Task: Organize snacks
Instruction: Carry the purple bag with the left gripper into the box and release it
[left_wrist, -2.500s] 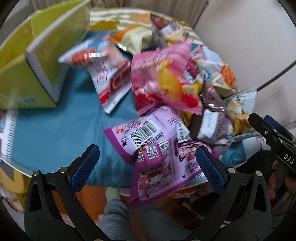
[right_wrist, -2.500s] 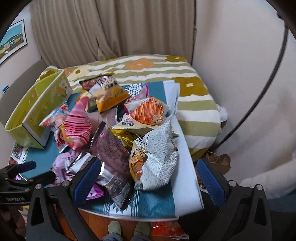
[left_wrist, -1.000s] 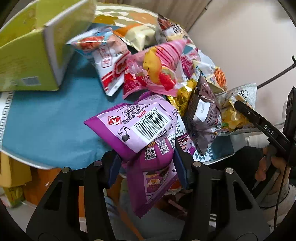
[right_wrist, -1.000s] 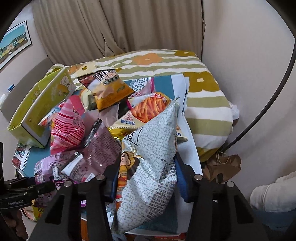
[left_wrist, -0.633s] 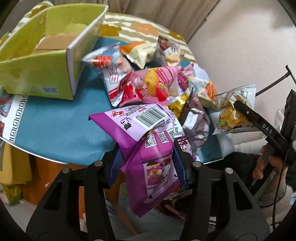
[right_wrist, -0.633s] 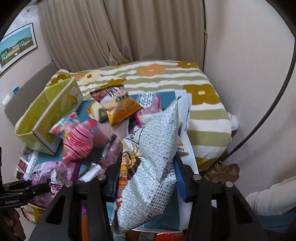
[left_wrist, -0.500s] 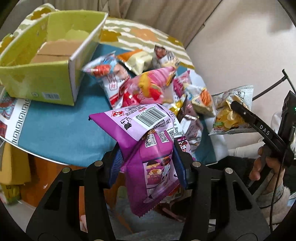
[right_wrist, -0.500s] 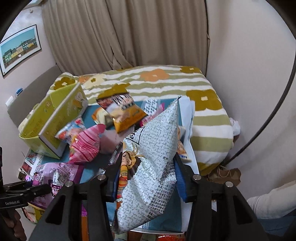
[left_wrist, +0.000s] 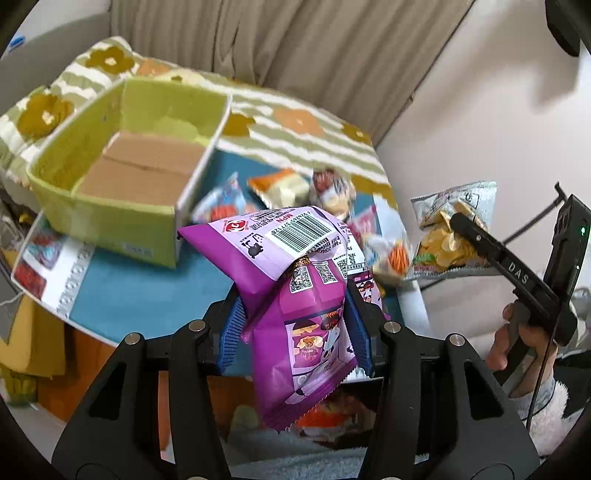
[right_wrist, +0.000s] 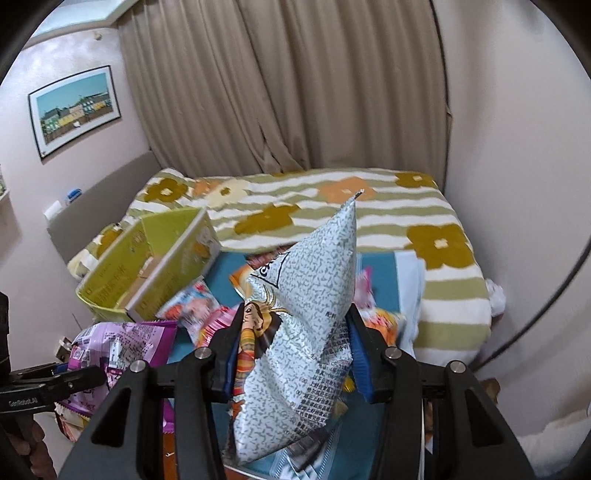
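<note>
Both packets held aloft.
Left gripper (left_wrist: 295, 328) clamps purple packet (left_wrist: 291, 280), right gripper (right_wrist: 293, 354) grey packet (right_wrist: 306, 317); slack film may slip short of green box (left_wrist: 110, 206) at ten o'clock.

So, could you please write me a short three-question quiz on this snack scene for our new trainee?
1. True or false: the left gripper is shut on a purple snack bag.
2. What does the right gripper hold: A) a white speckled snack bag, B) an orange bag, C) nothing?
3. Name the container beside the snack pile.

Key: 1 true; 2 A; 3 the open green cardboard box, with no snacks visible inside.
</note>
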